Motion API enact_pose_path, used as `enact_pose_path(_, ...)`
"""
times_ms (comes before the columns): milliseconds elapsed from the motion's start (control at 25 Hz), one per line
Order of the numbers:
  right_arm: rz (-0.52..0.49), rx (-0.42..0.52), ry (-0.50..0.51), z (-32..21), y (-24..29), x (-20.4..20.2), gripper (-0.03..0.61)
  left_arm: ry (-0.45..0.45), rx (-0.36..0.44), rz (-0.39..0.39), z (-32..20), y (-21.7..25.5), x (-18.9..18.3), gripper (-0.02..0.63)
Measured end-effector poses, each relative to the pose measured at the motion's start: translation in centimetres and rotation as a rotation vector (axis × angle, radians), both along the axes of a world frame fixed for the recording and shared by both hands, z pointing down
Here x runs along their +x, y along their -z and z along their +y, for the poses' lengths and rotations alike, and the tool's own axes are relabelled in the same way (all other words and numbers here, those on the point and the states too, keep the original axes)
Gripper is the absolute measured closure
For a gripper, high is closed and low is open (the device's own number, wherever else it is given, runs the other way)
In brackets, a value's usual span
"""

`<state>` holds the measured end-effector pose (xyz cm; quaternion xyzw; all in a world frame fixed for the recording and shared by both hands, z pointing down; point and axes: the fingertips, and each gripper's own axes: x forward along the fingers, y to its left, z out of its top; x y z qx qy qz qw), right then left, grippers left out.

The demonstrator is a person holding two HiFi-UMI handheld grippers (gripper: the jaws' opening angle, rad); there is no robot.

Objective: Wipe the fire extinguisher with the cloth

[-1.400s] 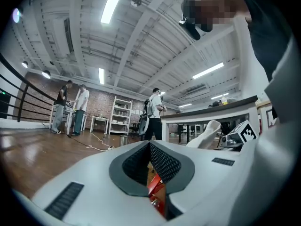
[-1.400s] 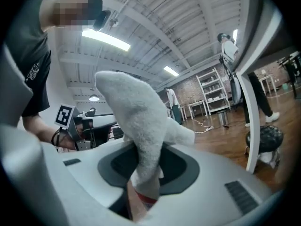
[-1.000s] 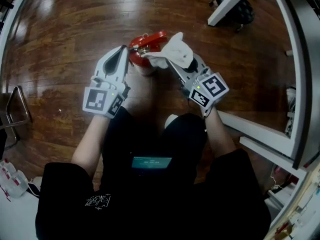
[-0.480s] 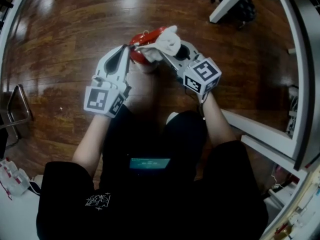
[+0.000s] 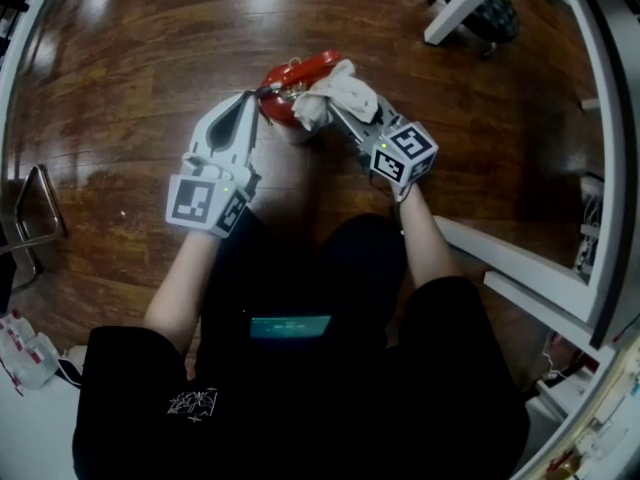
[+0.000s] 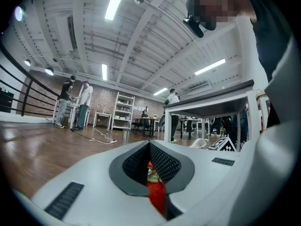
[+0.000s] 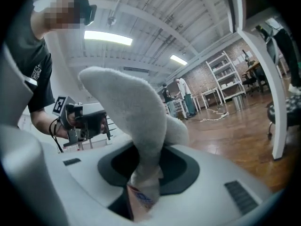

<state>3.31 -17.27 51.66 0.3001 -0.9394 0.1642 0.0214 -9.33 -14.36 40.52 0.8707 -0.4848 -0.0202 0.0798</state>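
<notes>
Closer now, the right tongs [image 5: 337,116] pinch the soft cloth [image 5: 335,92] against the hard, surely heavy fire extinguisher [image 5: 300,70], whose top the left tongs [image 5: 256,96] grip tight.

One red metal fire extinguisher [image 5: 296,80] at twelve o'clock; one crumpled white cloth [image 5: 338,96] touching it; two white plastic grippers, left gripper [image 5: 251,99] and right gripper [image 5: 340,118]; one black wheeled base [image 5: 482,6] at one o'clock.
</notes>
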Motion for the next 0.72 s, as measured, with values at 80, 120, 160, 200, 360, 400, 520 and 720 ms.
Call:
enact_pose_path(80,-0.019,-0.012,-0.003,0.1,-0.8,0.6,0.445,0.007,-0.005,0.002,0.2,-0.2,-0.3,0.611)
enact_pose_path(120,-0.019,-0.020,-0.002,0.2,-1.3,0.9,0.445,0.009,-0.007,0.002,0.3,-0.3,-0.4,0.611)
enact_pose_path(160,-0.008,-0.026,0.000,0.2,-1.9,1.2,0.445,0.011,-0.008,0.001,0.5,-0.4,-0.6,0.611)
enact_pose_path(200,0.019,-0.033,0.003,0.3,-2.8,1.5,0.446,0.013,-0.008,0.001,0.7,-0.3,-0.8,0.611)
enact_pose_path(360,0.248,-0.064,0.089,1.5,-9.0,0.7,0.453,0.024,-0.001,-0.003,1.4,-0.1,-1.5,0.612)
enact_pose_path(400,0.285,-0.078,0.116,2.0,-10.7,0.2,0.453,0.028,-0.001,-0.003,1.5,-0.2,-1.6,0.611)
enact_pose_path(520,0.389,-0.122,0.161,2.9,-15.3,-0.5,0.453,0.035,-0.003,-0.005,2.0,-0.4,-1.8,0.611)
enact_pose_path(720,0.488,-0.143,0.174,3.0,-17.9,-0.8,0.451,0.036,-0.003,-0.001,2.3,-0.5,-1.9,0.612)
